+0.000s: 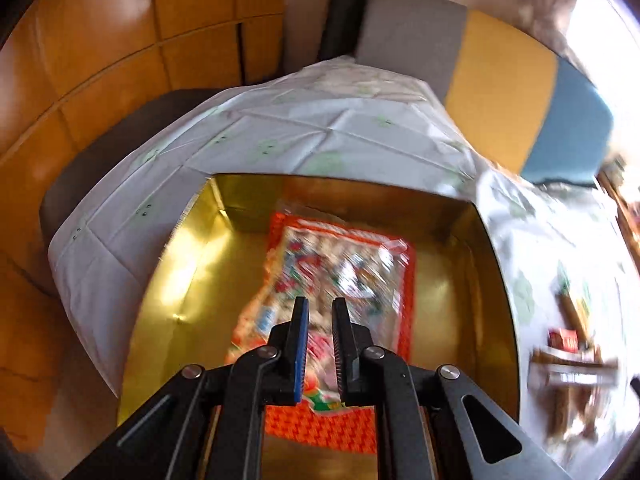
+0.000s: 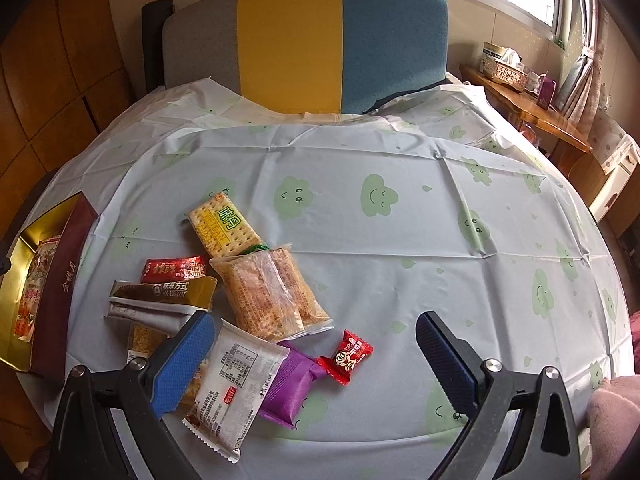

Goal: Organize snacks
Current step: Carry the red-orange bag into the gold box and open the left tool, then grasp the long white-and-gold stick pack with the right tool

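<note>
Left tool (image 1: 320, 312) is hanging over the gold-lined box (image 1: 486, 280), and I am reading it as clenched on the near edge of the orange snack bag (image 1: 340, 264): the plastic is passing between the two narrow-set pads. That view is blurred, so I am noting the grip as likely, not certain. The bag is lying along the box floor, its far end toward 12 o'clock, its near end under the tool at 6 o'clock.

Right tool (image 2: 316, 356) is standing released, jaws wide, empty, hovering above the worktop (image 2: 400, 240). Below it the remaining snacks are sitting in a loose heap: white packet (image 2: 236, 384) at 7 o'clock under the blue pad, purple packet (image 2: 292, 388) just beside it, small red candy (image 2: 347, 356) near centre, clear cracker pack (image 2: 268, 292) at 10 o'clock, green-label cracker pack (image 2: 222, 222) beyond that, red sachet (image 2: 176, 269) and gold sachet (image 2: 168, 292) further toward 9 o'clock. The box is showing at the far 9 o'clock edge of this view.

Risks I am logging:
- Lifting the left tool while still clenched would be dragging the bag back out of the box.
- Slippery film could be clinging to a pad after release.
- The overlapping packets mean the right tool could be pinching two at once, or nudging neighbours toward the worktop edge.
- The small candy is lying flat; wide jaws may be skidding over it.
</note>
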Available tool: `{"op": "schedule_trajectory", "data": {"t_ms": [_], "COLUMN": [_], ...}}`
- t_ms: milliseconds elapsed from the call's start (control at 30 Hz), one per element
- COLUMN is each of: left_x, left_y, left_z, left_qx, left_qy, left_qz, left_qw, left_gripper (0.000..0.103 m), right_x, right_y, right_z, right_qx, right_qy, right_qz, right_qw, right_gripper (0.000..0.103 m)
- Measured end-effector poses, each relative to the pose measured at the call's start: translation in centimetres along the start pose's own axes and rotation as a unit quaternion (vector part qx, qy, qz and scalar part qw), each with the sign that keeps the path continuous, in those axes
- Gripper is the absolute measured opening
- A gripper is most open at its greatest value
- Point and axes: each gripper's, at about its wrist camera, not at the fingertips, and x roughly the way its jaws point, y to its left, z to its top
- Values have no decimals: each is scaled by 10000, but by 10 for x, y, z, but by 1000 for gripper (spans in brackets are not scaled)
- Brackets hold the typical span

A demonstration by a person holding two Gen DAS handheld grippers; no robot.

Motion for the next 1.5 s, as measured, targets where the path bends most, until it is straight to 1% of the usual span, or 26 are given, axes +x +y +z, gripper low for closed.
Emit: {"op": "schedule_trajectory", "data": {"t_ms": [100,300,433,500,600,667,767,800,833,900,933,1000,1033,1067,1100,1167,1233,1333,1400,1500], "left_x": [-4,-17,-18,-22,-26,-30,-35,-36,-37,-39,-39,-40,-40,-40,-40,-40,-39,-40,-40,-39], "left_y": [-15,-39,-48,-52,-57,-58,-58,-57,-56,-54,-52,-48,-46,-43,-41,-38,-35,-30,-27,-22], "left_z": [-14,-34,-45,-52,-60,-63,-69,-70,-71,-73,-73,-74,-74,-74,-74,-75,-75,-75,-75,-75], "left_qx": [217,617,758,899,1049,1126,1210,1220,1219,1207,1189,1140,1109,1077,1050,1008,946,865,809,686], "left_qy": [54,-9,100,55,13,-11,-64,-59,-58,-63,-61,-56,-51,-47,-43,-42,-41,-58,-70,-71], "left_qz": [-145,-421,-699,-733,-874,-989,-1077,-1099,-1103,-1103,-1111,-1105,-1112,-1110,-1102,-1094,-1077,-1054,-1041,-996], "left_qw": [9996,9972,9946,9932,9906,9887,9868,9864,9864,9865,9867,9873,9876,9880,9883,9889,9897,9906,9912,9926], "left_gripper": [12,14,15,15,15,16,18,19,19,19,19,19,19,19,19,19,19,19,19,19], "right_x": [-3,-7,-10,-11,-9,-2,15,22,30,43,49,60,64,65,63,60,57,51,44,27], "right_y": [6,26,49,65,93,114,141,148,154,160,161,161,160,160,160,162,162,161,162,160], "right_z": [0,-2,-6,-7,-3,0,3,3,4,5,6,8,8,8,8,5,2,0,2,10], "right_qx": [-124,-524,-1024,-1418,-2073,-2646,-3318,-3519,-3690,-3913,-3998,-4089,-4109,-4118,-4133,-4200,-4207,-4042,-3853,-3368], "right_qy": [-73,-154,-193,-213,-162,-51,296,393,474,722,820,1036,1149,1200,1196,1206,1190,1154,1077,858], "right_qz": [105,505,826,853,952,971,1017,952,861,824,751,722,739,813,863,911,902,944,987,1143], "right_qw": [9998,9972,9911,9860,9735,9594,9374,9303,9242,9137,9098,9038,9014,8997,8986,8948,8948,9024,9112,9307], "right_gripper": [102,92,86,86,86,86,85,84,84,84,84,75,64,56,50,28,26,21,21,21]}}
